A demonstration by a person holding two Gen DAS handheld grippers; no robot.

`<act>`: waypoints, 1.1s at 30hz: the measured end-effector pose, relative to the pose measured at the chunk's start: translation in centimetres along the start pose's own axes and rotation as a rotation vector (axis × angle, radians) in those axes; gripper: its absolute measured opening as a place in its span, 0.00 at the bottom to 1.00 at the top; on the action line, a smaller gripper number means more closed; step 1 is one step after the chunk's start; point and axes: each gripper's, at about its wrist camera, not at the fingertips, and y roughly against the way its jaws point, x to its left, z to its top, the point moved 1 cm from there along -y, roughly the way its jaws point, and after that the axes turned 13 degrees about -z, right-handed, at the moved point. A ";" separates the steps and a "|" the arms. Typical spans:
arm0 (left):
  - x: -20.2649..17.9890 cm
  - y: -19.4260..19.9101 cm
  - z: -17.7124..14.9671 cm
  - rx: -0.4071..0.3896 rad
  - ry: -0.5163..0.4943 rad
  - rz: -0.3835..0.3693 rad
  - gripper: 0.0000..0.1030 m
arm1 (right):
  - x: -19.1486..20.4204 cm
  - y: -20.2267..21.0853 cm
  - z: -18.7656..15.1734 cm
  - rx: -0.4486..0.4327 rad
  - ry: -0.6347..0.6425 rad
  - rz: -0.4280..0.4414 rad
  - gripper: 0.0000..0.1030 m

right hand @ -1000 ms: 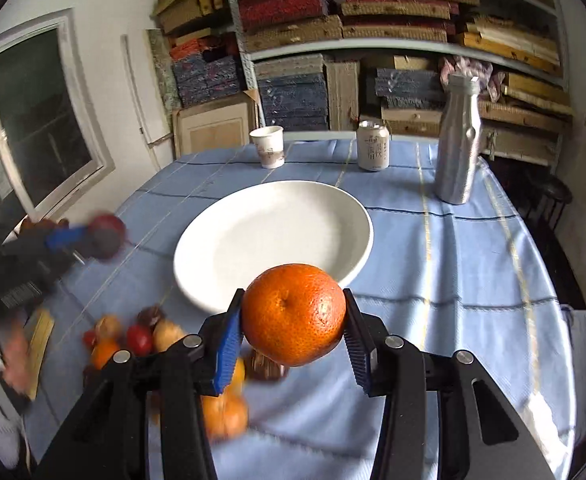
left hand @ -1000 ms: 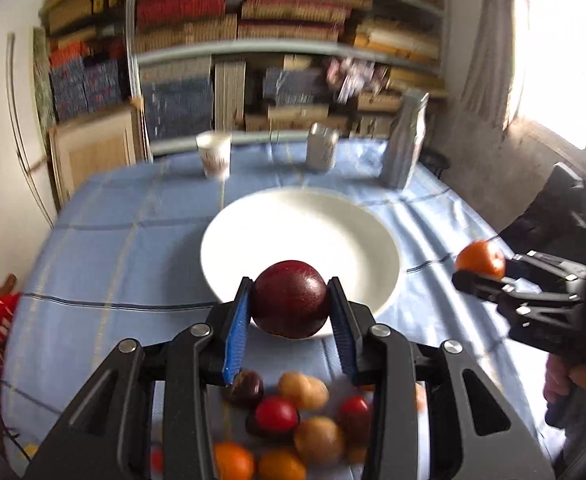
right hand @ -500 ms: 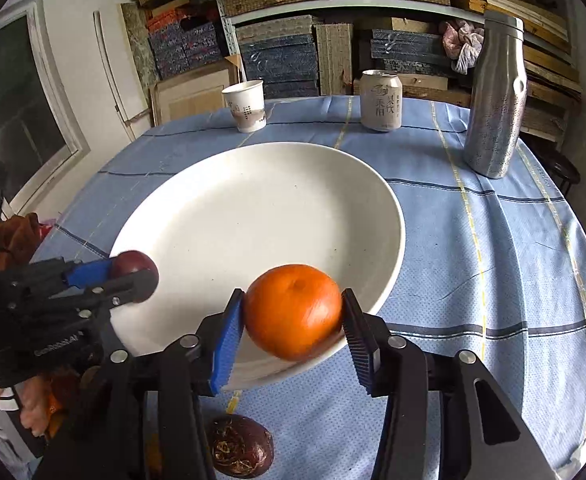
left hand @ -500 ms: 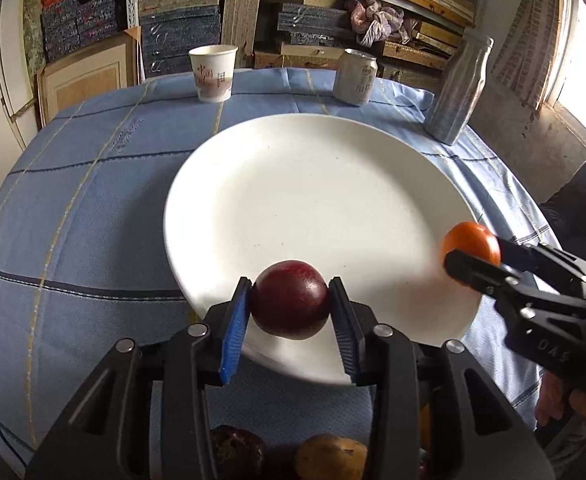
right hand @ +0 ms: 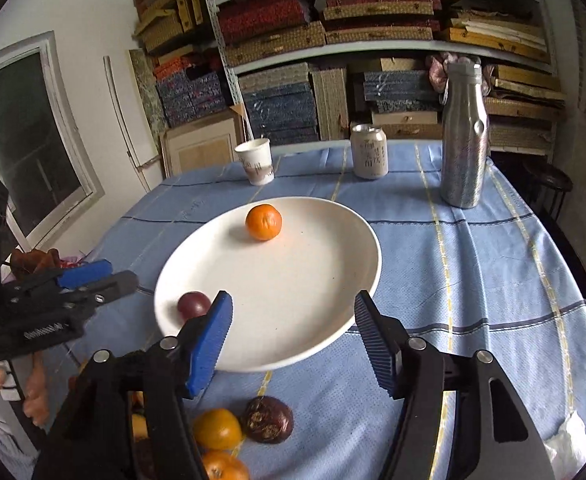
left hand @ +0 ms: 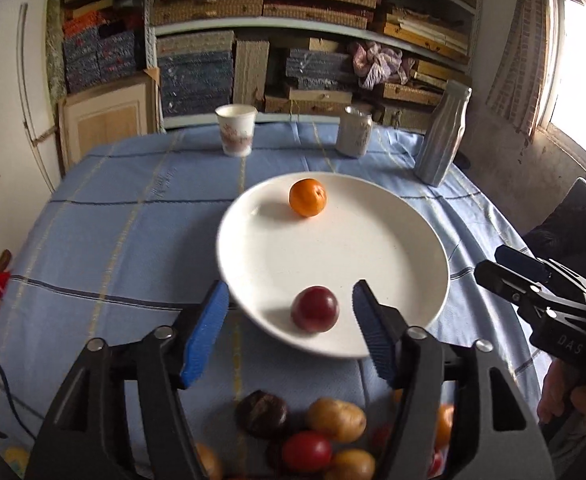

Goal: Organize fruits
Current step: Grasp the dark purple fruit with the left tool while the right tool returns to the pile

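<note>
Hovering with jaws just opened, empty, the left gripper [left hand: 289, 312] and right gripper [right hand: 293, 320], stamped "DAS", face a plate [right hand: 313, 300].

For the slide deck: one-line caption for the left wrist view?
Left claw open over the white plate, dark red plum and orange on it, more fruit waiting below.

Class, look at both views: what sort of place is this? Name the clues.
Probably a storeroom or spare room at home: shelves crammed with stacked woven boxes, a table under a blue checked cloth, and a window.
</note>
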 end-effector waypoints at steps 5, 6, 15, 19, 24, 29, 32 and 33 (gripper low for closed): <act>0.5 6.3 -3.4 -0.076 -0.060 0.133 0.73 | 0.3 3.6 -2.8 -0.041 0.011 0.021 0.74; 0.8 7.7 -4.9 -0.086 -0.062 0.155 0.76 | 0.3 4.0 -3.4 -0.045 0.015 0.024 0.76; 2.9 12.1 -14.9 -0.060 0.085 0.127 0.87 | -0.7 6.5 -8.6 -0.034 -0.012 0.025 0.84; 1.0 11.0 -17.0 0.007 -0.016 0.106 0.87 | -1.0 6.9 -9.4 -0.030 -0.011 0.016 0.84; 1.0 8.8 -17.6 0.075 -0.014 0.070 0.84 | -1.4 6.5 -9.3 -0.019 -0.026 0.011 0.84; 1.5 7.0 -17.4 0.140 0.028 -0.007 0.44 | -1.1 6.4 -9.5 -0.015 -0.019 0.008 0.85; 1.2 6.4 -17.2 0.153 0.031 -0.015 0.44 | -1.1 6.4 -9.5 -0.015 -0.022 0.010 0.85; 1.2 6.3 -17.2 0.155 0.030 -0.013 0.44 | -1.1 6.3 -9.5 -0.014 -0.022 0.011 0.85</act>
